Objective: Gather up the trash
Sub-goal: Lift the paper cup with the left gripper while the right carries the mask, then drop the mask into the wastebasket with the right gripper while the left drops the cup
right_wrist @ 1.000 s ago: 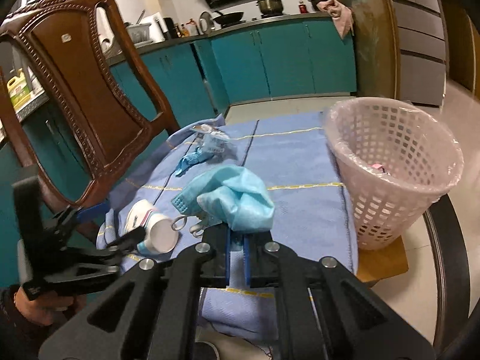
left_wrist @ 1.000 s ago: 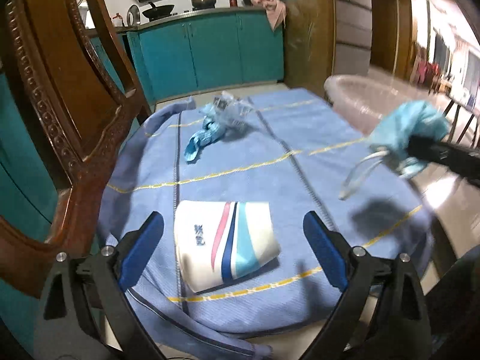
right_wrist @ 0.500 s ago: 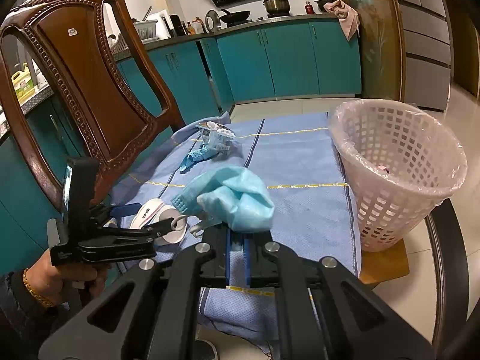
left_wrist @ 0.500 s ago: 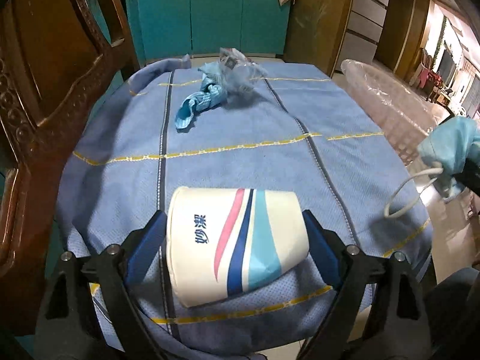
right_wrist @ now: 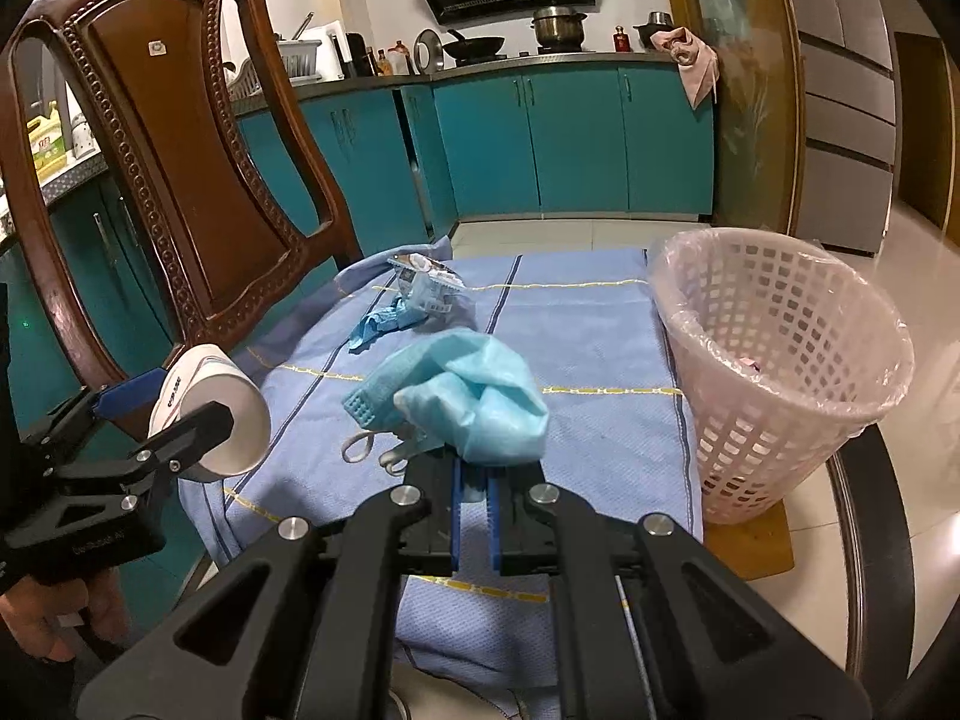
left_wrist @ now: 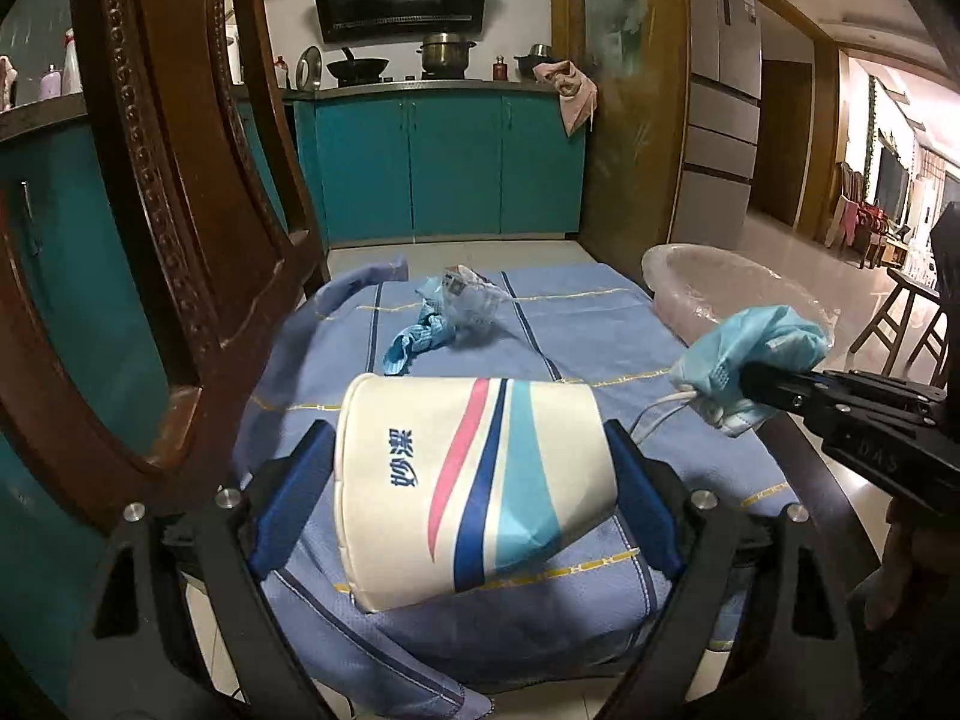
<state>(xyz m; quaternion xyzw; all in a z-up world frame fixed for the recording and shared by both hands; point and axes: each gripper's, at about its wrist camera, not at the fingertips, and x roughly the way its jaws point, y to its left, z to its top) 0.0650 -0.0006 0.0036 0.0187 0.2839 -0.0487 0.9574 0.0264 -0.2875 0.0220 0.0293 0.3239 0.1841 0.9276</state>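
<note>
A white paper cup (left_wrist: 474, 480) with pink and blue stripes lies sideways between the pads of my left gripper (left_wrist: 468, 444), shut on it and held above the blue cloth (left_wrist: 588, 336). From the right wrist, that cup (right_wrist: 210, 414) hangs at the left in the left gripper (right_wrist: 174, 408). My right gripper (right_wrist: 474, 468) is shut on a crumpled light-blue face mask (right_wrist: 474, 396), whose ear loops dangle. The mask (left_wrist: 762, 342) and right gripper (left_wrist: 750, 378) sit at the right of the left wrist view. A pink lined basket (right_wrist: 780, 360) stands right of the cloth.
At the far end of the cloth lie a crumpled blue scrap (right_wrist: 384, 318) and a clear plastic wrapper (right_wrist: 426, 282). A carved wooden chair back (right_wrist: 180, 150) rises close on the left. Teal kitchen cabinets (right_wrist: 570, 144) stand behind. A person's hand (right_wrist: 54, 618) holds the left gripper.
My left gripper moved around the cup lying on the cloth, gripped it and raised it off the cloth. The right gripper stayed put with the mask.
</note>
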